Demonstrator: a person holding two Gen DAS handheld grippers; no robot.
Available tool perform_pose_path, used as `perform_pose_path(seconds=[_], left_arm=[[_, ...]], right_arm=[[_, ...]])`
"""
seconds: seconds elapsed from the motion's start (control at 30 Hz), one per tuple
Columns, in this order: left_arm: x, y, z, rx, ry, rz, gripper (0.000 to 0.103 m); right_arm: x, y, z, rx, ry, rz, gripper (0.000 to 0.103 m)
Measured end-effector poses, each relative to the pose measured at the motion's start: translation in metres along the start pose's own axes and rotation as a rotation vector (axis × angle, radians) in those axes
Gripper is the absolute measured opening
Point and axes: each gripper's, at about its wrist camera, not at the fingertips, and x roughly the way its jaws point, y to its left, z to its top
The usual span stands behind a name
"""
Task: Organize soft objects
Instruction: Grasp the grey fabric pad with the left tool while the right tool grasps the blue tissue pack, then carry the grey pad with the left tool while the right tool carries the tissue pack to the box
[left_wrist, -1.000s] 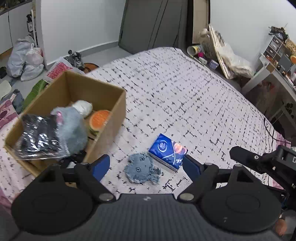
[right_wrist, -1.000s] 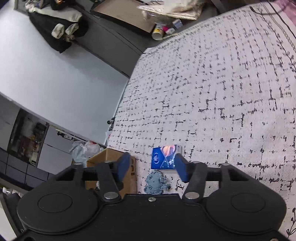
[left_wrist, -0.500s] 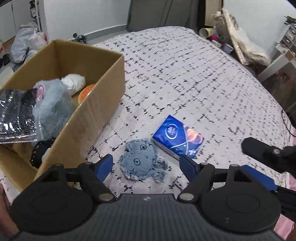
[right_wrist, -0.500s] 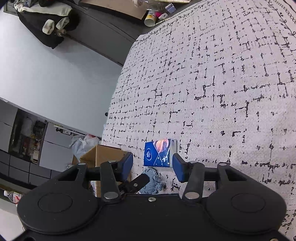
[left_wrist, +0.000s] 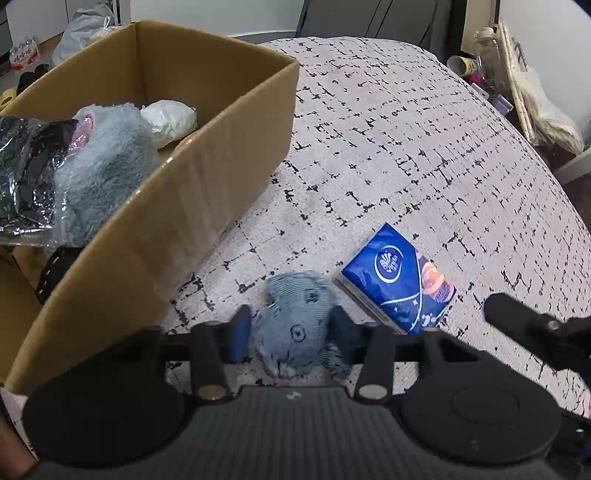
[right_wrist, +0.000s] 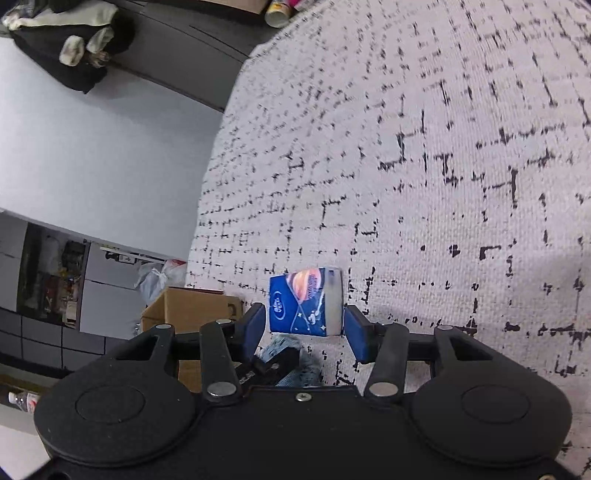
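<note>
Denim toy (left_wrist: 297, 326) between left claw (left_wrist: 291, 334) fingers
</note>
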Motion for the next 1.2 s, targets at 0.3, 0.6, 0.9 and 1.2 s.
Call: perform_pose_path(seconds=[0.3,0.6,0.9,1.2], left_arm=[[0.001,0.003,0.002,-0.019,0.006,-0.015,0.034],[0.004,0.005,0.005,-0.018,0.025,-0.028,0.034],[0.004,0.004,0.003,0.000,0.018,-0.031,0.034],[-0.012,0.005,0.003,-0.001,0.020,-0.049,0.025]], right_arm=[[0.022,-0.006,-0.003,0.034,0.035,-0.038,0.049],[0.044,0.002,-0.002,-0.004,0.051,-0.068,0.039],[0.051,0.012,-0.005,-0.072,0.044,-0.129,0.022],[0.031,0.015,-0.007,-0.093,0.015,-0.144,0.017]])
